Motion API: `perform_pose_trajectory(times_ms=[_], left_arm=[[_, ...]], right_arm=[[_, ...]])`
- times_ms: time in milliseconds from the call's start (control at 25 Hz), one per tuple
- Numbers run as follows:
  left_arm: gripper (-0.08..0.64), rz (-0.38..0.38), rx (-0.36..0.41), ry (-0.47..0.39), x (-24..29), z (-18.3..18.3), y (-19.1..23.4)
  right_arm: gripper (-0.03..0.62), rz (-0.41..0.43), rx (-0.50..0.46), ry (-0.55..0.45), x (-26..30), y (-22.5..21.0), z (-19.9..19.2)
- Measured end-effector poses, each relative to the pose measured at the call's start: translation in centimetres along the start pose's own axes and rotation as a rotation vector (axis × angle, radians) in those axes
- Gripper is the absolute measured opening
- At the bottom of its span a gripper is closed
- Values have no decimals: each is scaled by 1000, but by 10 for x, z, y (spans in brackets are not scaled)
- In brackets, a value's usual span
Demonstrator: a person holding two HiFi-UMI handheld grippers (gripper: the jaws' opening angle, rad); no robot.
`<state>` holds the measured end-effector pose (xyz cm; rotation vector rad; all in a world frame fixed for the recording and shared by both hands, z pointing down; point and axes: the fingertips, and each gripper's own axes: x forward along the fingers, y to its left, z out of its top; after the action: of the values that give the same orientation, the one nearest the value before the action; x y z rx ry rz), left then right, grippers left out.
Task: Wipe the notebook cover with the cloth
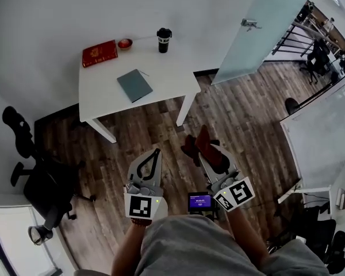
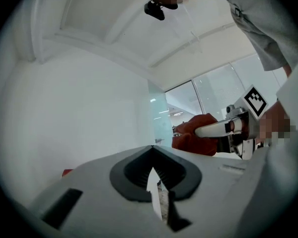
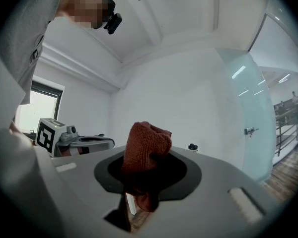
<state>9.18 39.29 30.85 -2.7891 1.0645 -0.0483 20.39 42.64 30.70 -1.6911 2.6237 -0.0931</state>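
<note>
The right claw (image 1: 206,156) is clamped on the rust-red cloth (image 3: 147,150), which bunches up between its jaws. The left claw (image 1: 154,154) has its jaws pressed together with nothing between them. Both sit in the lower middle of the head view, above the wooden floor (image 1: 241,119) and well apart from the white bench (image 1: 103,99) in the upper left. The grey notebook (image 1: 134,85) lies flat on the bench. A red book (image 1: 99,53), a small red bowl (image 1: 125,43) and a black cup (image 1: 164,40) stand along the bench's top edge.

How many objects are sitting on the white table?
4: a red book at the far left corner, a red bowl beside it, a black cup at the far edge, a grey notebook nearer centre. Nothing looks hidden.
</note>
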Motion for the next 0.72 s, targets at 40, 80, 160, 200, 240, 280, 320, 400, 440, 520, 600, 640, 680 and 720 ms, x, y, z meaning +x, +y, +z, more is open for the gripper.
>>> perform_pose_trajectory(times_ms=[40, 80, 160, 200, 240, 280, 320, 400, 440, 520, 600, 640, 680, 720], left_arm=[[-9, -10, 10, -2, 9, -3, 9], [-9, -18, 14, -6, 17, -6, 17], [-9, -20, 4, -14, 32, -12, 34], [-9, -17, -2, -11, 40, -15, 42], [-9, -14, 1, 0, 48, -18, 51], [-10, -9, 11, 18, 55, -22, 58], [-9, -1, 22, 37, 62, -25, 64], [-10, 19, 32, 55, 77, -32, 75], [-11, 28, 30, 56, 85, -36, 81], [-10, 43, 17, 71, 104, -47, 93], [-9, 59, 17, 97, 126, -57, 106], [-9, 67, 29, 113, 138, -62, 113], [-9, 76, 46, 132, 148, -66, 119], [-9, 90, 60, 151, 158, -70, 125]], right_arm=[[118, 5, -5, 4, 15, -4, -1], [118, 11, -9, 7, 29, -7, -1], [118, 20, -13, 8, 55, -14, -1], [118, 24, -10, 7, 68, -18, -1], [118, 29, -3, 8, 80, -22, -2], [118, 38, 5, 11, 91, -26, -2], [118, 51, 14, 16, 102, -30, -4], [118, 83, 32, 27, 123, -40, -11], [118, 101, 40, 31, 135, -46, -16], [118, 132, 55, 40, 160, -63, -25], [118, 164, 71, 46, 190, -84, -32], [118, 183, 77, 47, 206, -95, -33], [118, 204, 83, 49, 220, -105, -35], [118, 226, 86, 53, 234, -114, -36]])
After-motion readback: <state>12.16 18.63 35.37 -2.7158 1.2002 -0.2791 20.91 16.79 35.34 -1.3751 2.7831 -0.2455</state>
